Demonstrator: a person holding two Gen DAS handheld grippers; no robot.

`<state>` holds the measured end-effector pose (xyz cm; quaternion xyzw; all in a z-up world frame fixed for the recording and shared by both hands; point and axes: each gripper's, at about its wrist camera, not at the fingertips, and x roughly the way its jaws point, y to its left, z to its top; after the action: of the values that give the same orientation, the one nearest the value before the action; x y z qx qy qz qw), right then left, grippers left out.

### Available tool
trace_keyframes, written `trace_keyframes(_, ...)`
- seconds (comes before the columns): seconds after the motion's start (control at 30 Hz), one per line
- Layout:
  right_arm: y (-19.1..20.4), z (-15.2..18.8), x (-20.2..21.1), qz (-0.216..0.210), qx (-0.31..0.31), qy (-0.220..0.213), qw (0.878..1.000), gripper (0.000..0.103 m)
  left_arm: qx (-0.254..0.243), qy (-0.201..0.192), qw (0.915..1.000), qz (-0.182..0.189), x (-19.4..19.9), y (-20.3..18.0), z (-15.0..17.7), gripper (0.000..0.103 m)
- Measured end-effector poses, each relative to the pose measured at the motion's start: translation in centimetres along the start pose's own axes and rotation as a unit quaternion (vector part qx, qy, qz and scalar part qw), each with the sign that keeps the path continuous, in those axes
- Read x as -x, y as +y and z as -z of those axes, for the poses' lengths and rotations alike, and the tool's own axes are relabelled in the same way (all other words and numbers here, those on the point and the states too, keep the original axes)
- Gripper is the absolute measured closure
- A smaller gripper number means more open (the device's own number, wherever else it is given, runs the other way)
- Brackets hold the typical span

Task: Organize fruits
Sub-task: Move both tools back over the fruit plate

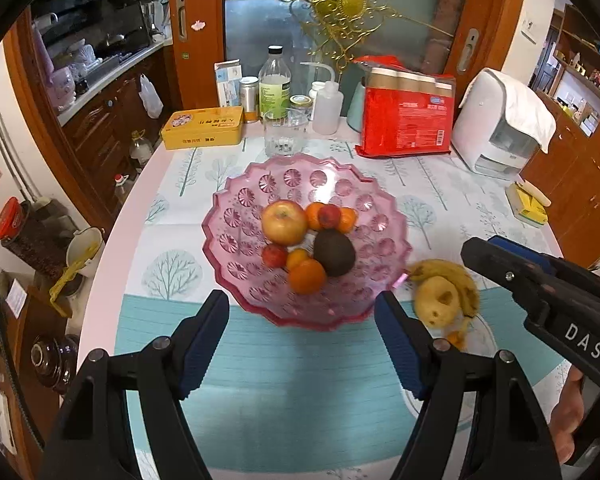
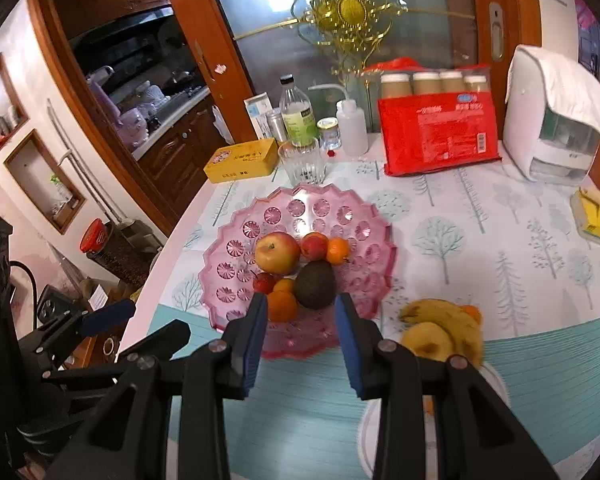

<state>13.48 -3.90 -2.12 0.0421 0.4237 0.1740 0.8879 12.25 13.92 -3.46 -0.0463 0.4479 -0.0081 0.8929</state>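
I have both tools hovering over the near edge of the round table with the tree-print cloth (image 1: pixel 440 184), and neither one is carrying anything. My left gripper (image 1: pixel 302 340) has its blue-padded jaws spread wide, framing the near rim of the scalloped pink glass bowl (image 1: pixel 236 264). My right gripper (image 2: pixel 300 344) is likewise parted with nothing between its pads, hanging just short of that same rim; it also shows at the right edge of the left wrist view.

Inside the bowl I can see a large yellow-red apple (image 1: pixel 284 222) toward the far left, a dark brown-green avocado (image 1: pixel 334 253) just right of centre, an orange (image 1: pixel 307 276) at the near side touching the avocado, a small red fruit (image 1: pixel 275 256) beside it on the left, and at the back another small red fruit (image 1: pixel 329 216) flanked by small oranges.

Outside the bowl, just beside its near-right rim, a spotted yellow banana (image 1: pixel 452 276) lies with a bruised yellow pear-like fruit (image 1: pixel 436 304) against it, over a white plate (image 2: pixel 496 384) near the table's near-right edge. The right wrist view shows a small orange fruit (image 2: pixel 473 312) behind the banana.

Along the far edge stand a clear ribbed glass (image 1: pixel 284 132), a yellow tin box (image 1: pixel 203 127) and a red plastic pack of paper cups (image 1: pixel 406 120).
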Motion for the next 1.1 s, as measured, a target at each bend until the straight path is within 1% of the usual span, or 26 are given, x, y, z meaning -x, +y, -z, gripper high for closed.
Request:
trace_keyframes(0.2,-3.6,1.7,4.5,0.004,0.011,-0.019,1.0,0.068,0.003,-0.014,0.9999,-0.005,2.9,-3.9,1.5,0.029)
trace_keyframes(0.3,-5.5,2.4,6.0,0.007,0.009,-0.022,1.0,0.068,0.002,-0.022,0.9997,-0.007,3.8,-5.8,2.3,0.028)
trace_keyframes(0.57,-11.3,4.2,9.5,0.019,-0.002,-0.032,0.999,0.068,-0.002,-0.028,0.9996,-0.009,4.9,-10.4,4.0,0.028)
trace_keyframes(0.73,-14.0,5.3,10.5,0.024,-0.007,-0.029,0.999,0.068,-0.01,-0.024,0.9996,-0.011,4.8,-12.9,4.8,0.028)
trace_keyframes(0.9,-15.8,5.9,10.5,0.019,-0.007,-0.022,1.0,0.068,-0.017,-0.019,0.9996,-0.012,4.3,-14.9,5.1,0.028)
trace_keyframes(1.1,-17.4,6.2,9.5,0.005,-0.006,-0.005,1.0,0.068,-0.022,0.005,0.9997,-0.01,2.6,-16.2,5.9,0.027)
